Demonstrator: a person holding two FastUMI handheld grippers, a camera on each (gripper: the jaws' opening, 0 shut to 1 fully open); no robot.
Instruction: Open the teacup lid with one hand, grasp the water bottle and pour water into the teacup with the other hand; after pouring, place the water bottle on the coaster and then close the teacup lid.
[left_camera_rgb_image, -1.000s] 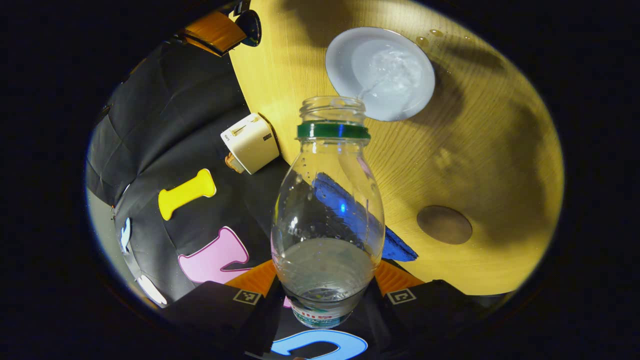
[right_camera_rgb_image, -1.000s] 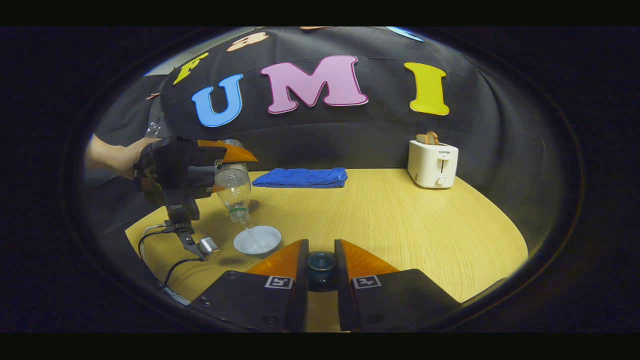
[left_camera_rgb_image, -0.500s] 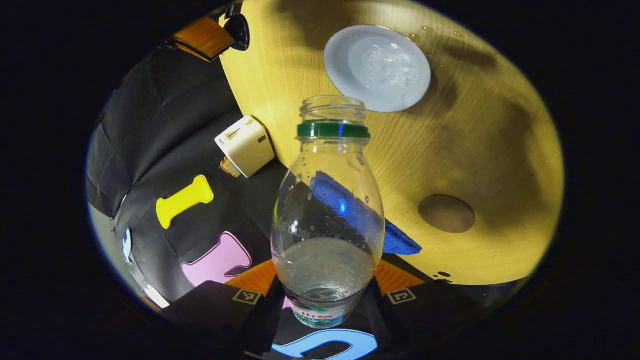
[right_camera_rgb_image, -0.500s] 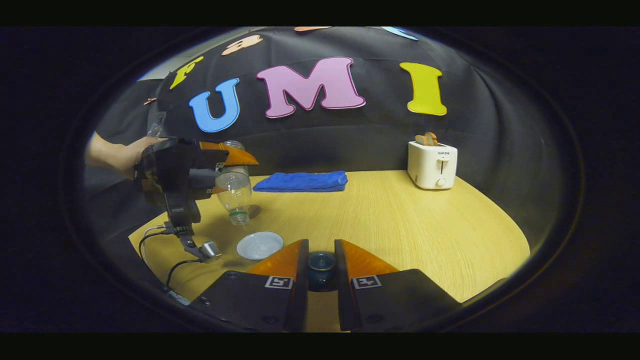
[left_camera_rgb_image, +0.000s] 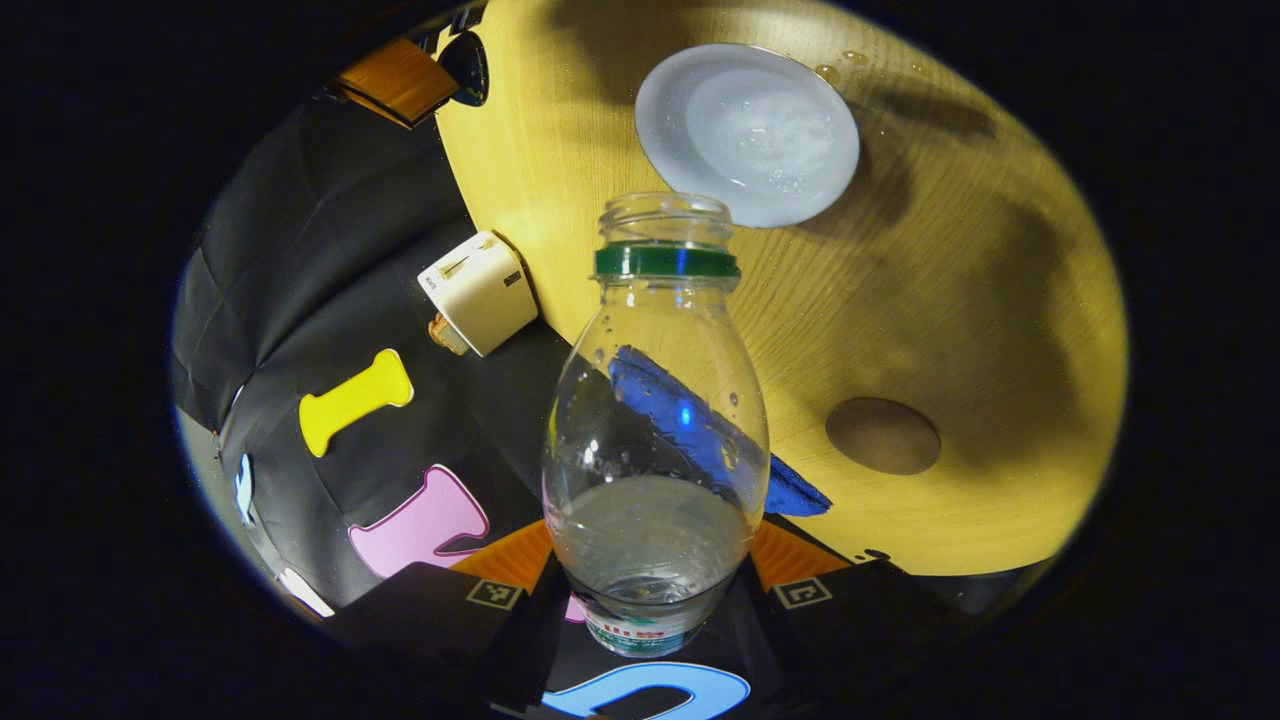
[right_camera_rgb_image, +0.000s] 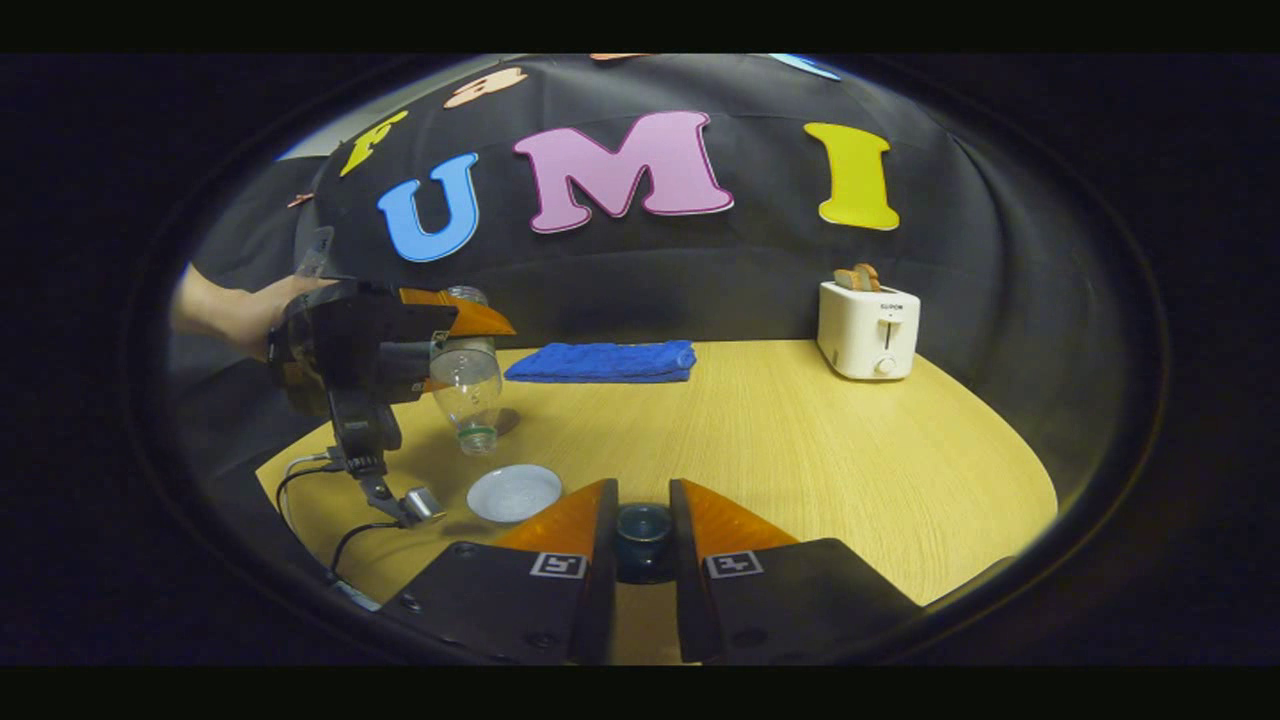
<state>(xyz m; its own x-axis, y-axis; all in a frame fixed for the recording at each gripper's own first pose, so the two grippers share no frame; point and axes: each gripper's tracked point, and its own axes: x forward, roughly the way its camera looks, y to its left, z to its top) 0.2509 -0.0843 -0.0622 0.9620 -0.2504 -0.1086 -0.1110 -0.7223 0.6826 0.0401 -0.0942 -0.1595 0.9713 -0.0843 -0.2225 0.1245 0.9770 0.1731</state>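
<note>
The stream that ran from the water bottle (left_camera_rgb_image: 655, 420) into the teacup (left_camera_rgb_image: 748, 133) a second ago has stopped, and the bottle's neck has lifted away from the rim. The left gripper (left_camera_rgb_image: 650, 590) pinches the bottle's base between its fingers, mouth pointing ahead toward the teacup on the bench (left_camera_rgb_image: 960, 300). The coaster (left_camera_rgb_image: 883, 436) lies right of the fingers. The right gripper (right_camera_rgb_image: 643, 545) clamps the dark teacup lid (right_camera_rgb_image: 643, 527) between its fingers.

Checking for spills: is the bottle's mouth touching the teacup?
Apart. The right gripper view shows the bottle tilted above the teacup, table between them.
</note>
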